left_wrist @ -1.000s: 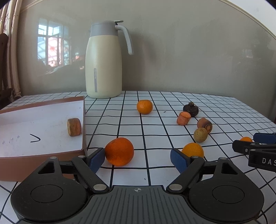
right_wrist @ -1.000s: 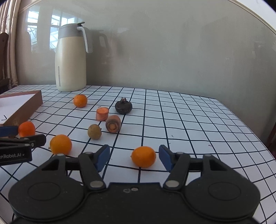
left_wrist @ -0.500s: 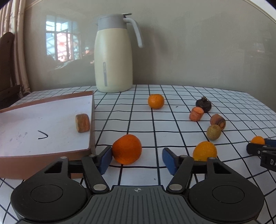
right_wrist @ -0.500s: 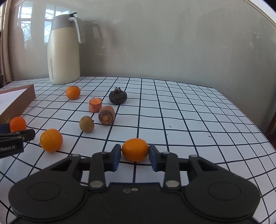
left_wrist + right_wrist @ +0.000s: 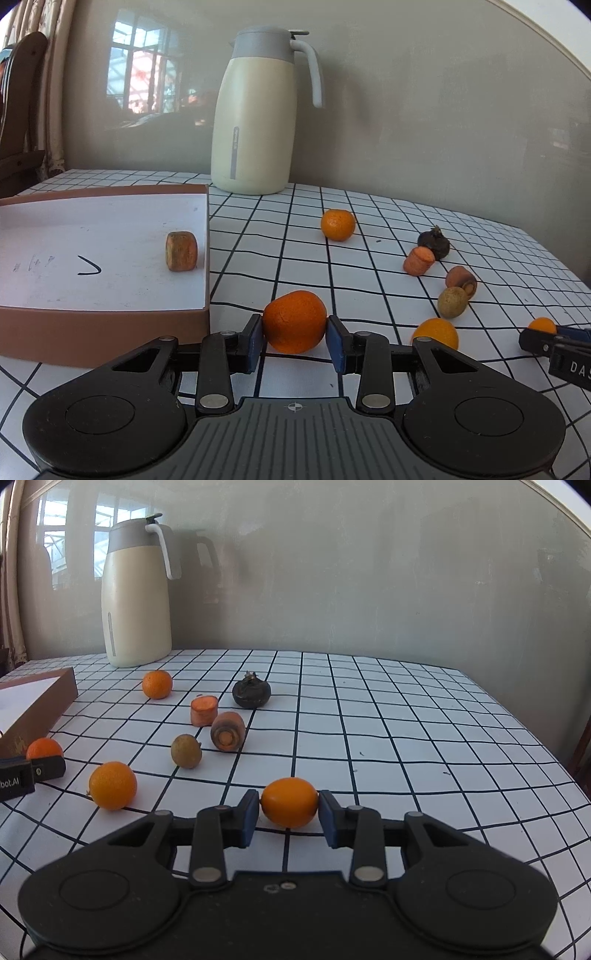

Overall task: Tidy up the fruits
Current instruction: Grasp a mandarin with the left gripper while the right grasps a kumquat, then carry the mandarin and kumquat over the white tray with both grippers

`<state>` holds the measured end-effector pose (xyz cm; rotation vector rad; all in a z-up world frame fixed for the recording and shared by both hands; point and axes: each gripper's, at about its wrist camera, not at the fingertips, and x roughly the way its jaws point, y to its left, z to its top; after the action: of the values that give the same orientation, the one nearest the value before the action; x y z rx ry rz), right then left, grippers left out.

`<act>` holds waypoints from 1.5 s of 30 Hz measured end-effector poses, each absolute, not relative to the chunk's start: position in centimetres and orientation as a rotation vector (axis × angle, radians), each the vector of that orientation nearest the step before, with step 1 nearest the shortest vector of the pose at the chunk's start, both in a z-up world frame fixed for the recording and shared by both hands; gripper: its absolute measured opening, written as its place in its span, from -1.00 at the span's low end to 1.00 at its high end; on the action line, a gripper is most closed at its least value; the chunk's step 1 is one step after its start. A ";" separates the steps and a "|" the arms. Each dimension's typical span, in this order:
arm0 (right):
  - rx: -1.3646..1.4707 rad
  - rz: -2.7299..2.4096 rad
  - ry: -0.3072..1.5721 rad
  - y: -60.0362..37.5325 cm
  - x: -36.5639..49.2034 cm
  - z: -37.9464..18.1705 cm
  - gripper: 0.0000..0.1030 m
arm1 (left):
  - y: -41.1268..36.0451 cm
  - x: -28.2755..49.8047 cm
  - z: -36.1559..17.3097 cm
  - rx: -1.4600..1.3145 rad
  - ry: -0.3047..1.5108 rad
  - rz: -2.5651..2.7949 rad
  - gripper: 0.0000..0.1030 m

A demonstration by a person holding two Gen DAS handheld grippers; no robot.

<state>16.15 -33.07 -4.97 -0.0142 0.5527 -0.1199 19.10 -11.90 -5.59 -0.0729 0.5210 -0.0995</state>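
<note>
Left gripper (image 5: 294,339) jaws closing, pads pressing a tangerine (image 5: 294,320) just right of the brown box (image 5: 103,320), prob. bound for it. Right gripper (image 5: 288,815), well right of the box, nearly shut, pinching a small orange fruit (image 5: 289,802) on the tablecloth (image 5: 406,738). Other fruit lies loose btwn.

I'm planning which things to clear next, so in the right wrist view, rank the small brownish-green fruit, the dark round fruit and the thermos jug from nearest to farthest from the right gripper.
From the right gripper:
1. Small brownish-green fruit, ahead and left, mid-table.
2. Dark round fruit, farther back, just left of centre.
3. Thermos jug, far left, by the wall.
</note>
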 end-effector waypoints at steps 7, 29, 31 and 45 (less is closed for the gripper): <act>-0.027 -0.083 0.509 -32.1 14.8 -3.6 -0.49 | -11.5 16.7 -3.7 -0.042 0.470 -0.133 -0.28; -0.080 0.183 0.304 -22.6 11.7 2.8 -0.49 | -3.3 11.8 2.2 -0.027 0.327 -0.010 -0.28; -0.082 0.206 0.291 -21.6 11.7 3.1 -0.49 | -2.1 11.8 2.3 -0.031 0.327 0.011 -0.28; -0.109 0.327 0.259 -15.4 12.1 3.6 -0.49 | 4.7 11.1 2.4 -0.066 0.318 0.120 -0.28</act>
<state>12.05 -15.39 3.63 -0.1089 0.2595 0.3273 11.05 4.72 2.44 -0.0659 0.3177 0.1196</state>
